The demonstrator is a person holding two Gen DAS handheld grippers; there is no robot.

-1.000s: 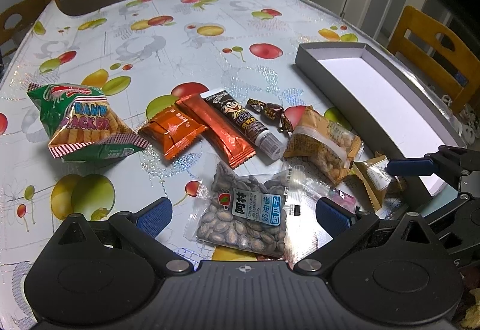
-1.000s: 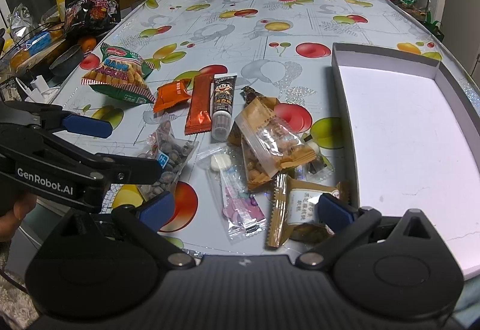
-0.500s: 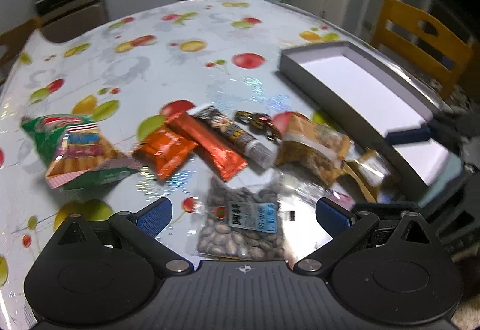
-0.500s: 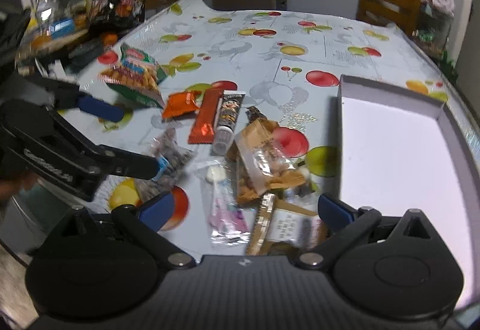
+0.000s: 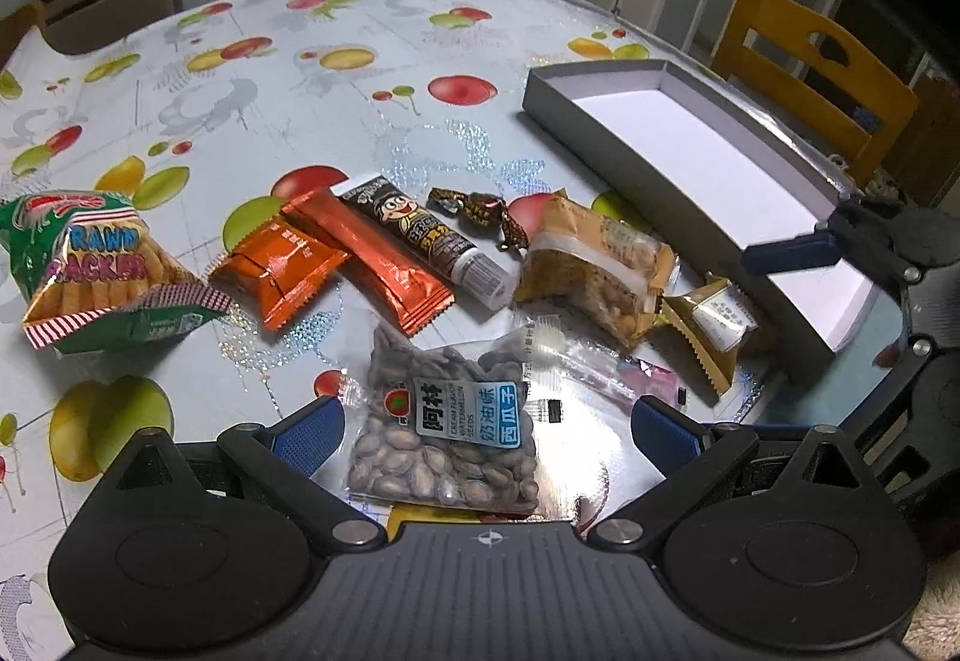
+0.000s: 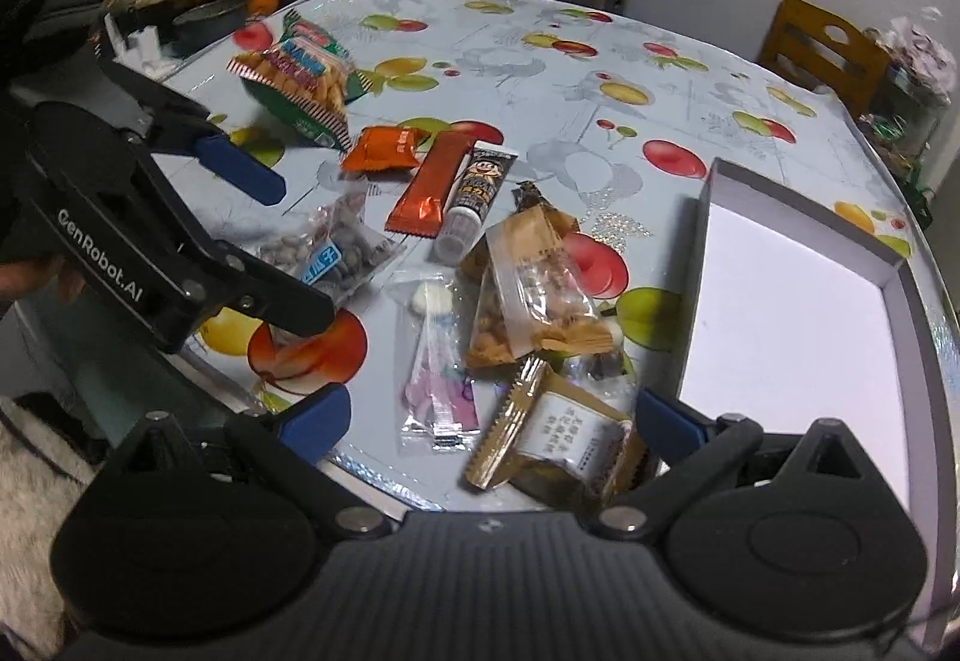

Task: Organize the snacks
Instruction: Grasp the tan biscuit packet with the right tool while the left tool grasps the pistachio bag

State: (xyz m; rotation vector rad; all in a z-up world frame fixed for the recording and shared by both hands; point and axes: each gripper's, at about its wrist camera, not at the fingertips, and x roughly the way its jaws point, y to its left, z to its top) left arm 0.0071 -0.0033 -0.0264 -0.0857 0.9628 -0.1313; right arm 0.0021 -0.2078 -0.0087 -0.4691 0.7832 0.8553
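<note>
You hold both grippers low over a table (image 5: 372, 30) covered in a fruit-print cloth, and snack packets lie scattered across it. Your left gripper (image 5: 489, 427) has its blue-padded fingers spread wide apart and holds nothing; the bag of watermelon seeds (image 5: 447, 433) lies flat on the table between them. Your right gripper (image 6: 489, 421) is likewise spread wide and holds nothing, with a small gold-wrapped pastry (image 6: 558, 439) between its fingertips at the near table edge.

Beyond the seeds, from left to right in the left wrist view, sit a green prawn cracker bag (image 5: 90, 271), a squat orange packet (image 5: 276, 265), a long orange bar (image 5: 378, 265), a dark tube-shaped snack with a cartoon face (image 5: 423, 241) and a twisted candy (image 5: 480, 214). A clear-fronted bag of nuts (image 5: 594, 268) rests just beside the gold pastry, overlapping it slightly. A clear sachet with pink contents (image 6: 438, 379) lies near the seeds.

The shallow grey box (image 5: 600, 132) (white inside, nothing in it) stands on the right side of the table, just beside the pastry. Wooden chairs (image 5: 810, 54) ring the table.
</note>
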